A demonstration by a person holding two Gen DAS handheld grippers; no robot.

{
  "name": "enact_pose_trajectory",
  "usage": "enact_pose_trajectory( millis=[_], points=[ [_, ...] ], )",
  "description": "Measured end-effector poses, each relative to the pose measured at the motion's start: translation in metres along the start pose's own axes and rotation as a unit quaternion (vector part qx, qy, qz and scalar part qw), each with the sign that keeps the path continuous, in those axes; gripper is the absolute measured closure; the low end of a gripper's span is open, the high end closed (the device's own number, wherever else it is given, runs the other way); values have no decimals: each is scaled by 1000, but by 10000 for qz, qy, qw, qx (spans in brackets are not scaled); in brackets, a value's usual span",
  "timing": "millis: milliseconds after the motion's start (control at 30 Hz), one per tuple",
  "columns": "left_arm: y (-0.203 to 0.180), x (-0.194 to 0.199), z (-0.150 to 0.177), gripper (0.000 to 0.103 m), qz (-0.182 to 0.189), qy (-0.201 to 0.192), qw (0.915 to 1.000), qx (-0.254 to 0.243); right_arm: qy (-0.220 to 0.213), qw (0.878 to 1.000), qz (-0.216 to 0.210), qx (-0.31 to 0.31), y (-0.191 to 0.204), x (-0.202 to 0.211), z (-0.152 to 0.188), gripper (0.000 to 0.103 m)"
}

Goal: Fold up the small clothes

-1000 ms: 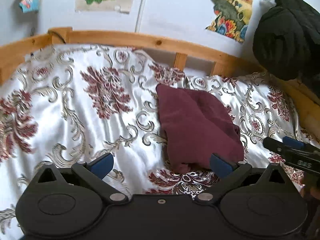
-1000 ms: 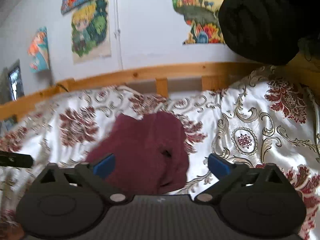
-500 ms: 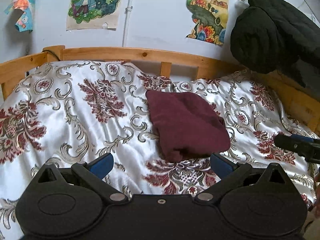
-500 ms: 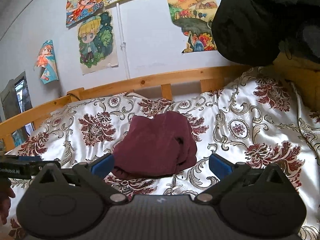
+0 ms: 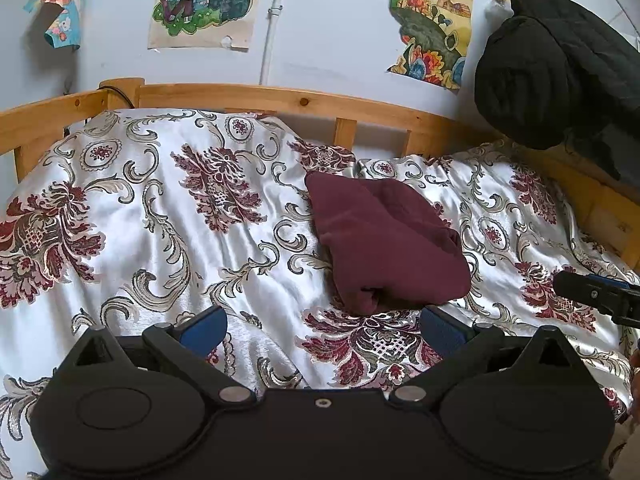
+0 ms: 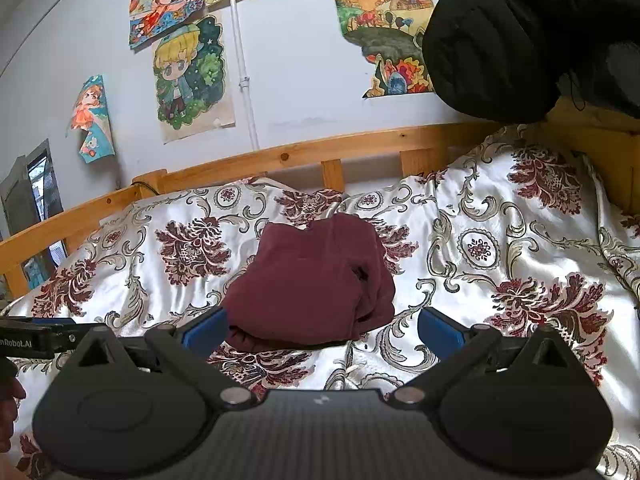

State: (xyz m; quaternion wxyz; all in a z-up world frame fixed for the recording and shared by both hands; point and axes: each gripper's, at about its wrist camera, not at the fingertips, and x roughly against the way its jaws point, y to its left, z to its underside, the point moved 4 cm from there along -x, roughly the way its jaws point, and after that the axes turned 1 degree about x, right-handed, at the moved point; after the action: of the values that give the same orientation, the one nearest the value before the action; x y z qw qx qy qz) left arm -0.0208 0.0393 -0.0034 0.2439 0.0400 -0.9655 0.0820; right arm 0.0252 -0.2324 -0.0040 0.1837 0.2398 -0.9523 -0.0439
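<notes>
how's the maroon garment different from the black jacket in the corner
The maroon garment lies folded in a compact bundle on the bedspread; the black jacket sits bunched higher up, over the wooden bed frame. The garment looks smooth, the jacket quilted and bulkier. Neither is held by a gripper.

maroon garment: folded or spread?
Folded. The garment lies as a compact bundle on the bedspread, with doubled layers at its near edge; neither tongs touch it.
</notes>
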Motion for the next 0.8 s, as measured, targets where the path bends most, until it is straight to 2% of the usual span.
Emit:
enact_pose_trajectory(
  millis=[800],
  points=[
    [0,1,0,1,-17,-28,10000,-43,46,10000,1,-81,-3,-2,1,0]
  ],
)
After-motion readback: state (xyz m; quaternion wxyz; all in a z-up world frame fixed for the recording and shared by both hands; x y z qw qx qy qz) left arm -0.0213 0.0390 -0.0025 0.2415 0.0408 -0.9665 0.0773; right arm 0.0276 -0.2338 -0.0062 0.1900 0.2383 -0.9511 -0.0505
